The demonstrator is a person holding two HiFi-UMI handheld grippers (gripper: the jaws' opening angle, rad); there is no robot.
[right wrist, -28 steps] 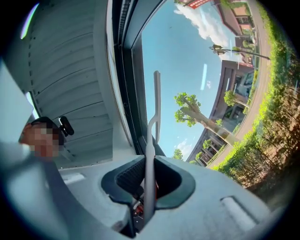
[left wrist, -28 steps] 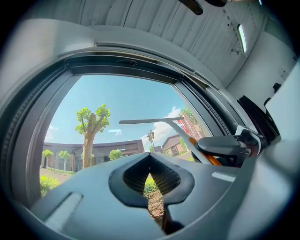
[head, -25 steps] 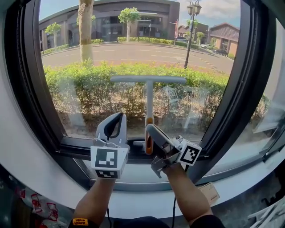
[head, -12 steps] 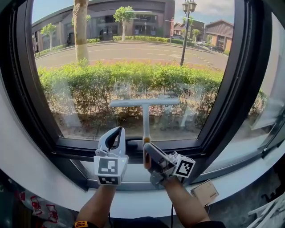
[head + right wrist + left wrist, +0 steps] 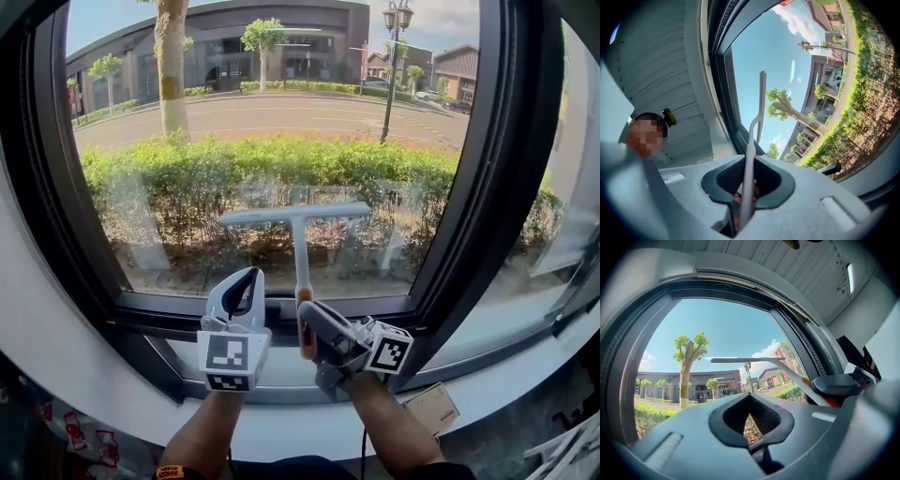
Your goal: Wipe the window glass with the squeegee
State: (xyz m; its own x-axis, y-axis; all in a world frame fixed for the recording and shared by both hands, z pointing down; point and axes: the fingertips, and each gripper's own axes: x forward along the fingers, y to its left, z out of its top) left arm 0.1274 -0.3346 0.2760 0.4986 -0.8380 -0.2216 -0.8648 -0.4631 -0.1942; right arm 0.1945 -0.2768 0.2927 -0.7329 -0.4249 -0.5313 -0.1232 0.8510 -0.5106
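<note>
The squeegee [image 5: 295, 215] stands upright against the window glass [image 5: 281, 112], its grey T-shaped blade level across the lower pane and its orange grip at the bottom. My right gripper [image 5: 306, 319] is shut on that grip, just above the sill. In the right gripper view the thin shaft [image 5: 749, 154] runs up between the jaws of the right gripper [image 5: 746, 187] to the blade. My left gripper [image 5: 246, 277] stands beside it to the left, jaws together, holding nothing. In the left gripper view the left gripper [image 5: 750, 423] is shut and the squeegee blade [image 5: 740, 360] crosses the pane ahead.
A thick dark window frame [image 5: 492, 187] surrounds the glass, with a white sill [image 5: 281, 417] below. A small brown card [image 5: 431, 405] lies on the sill at the right. Red-and-white items [image 5: 70, 431] sit low at the left. Hedge, road and buildings lie outside.
The squeegee blade has come down the glass and slightly left, with my right gripper lowering with it. My left gripper has stayed beside it, shut.
</note>
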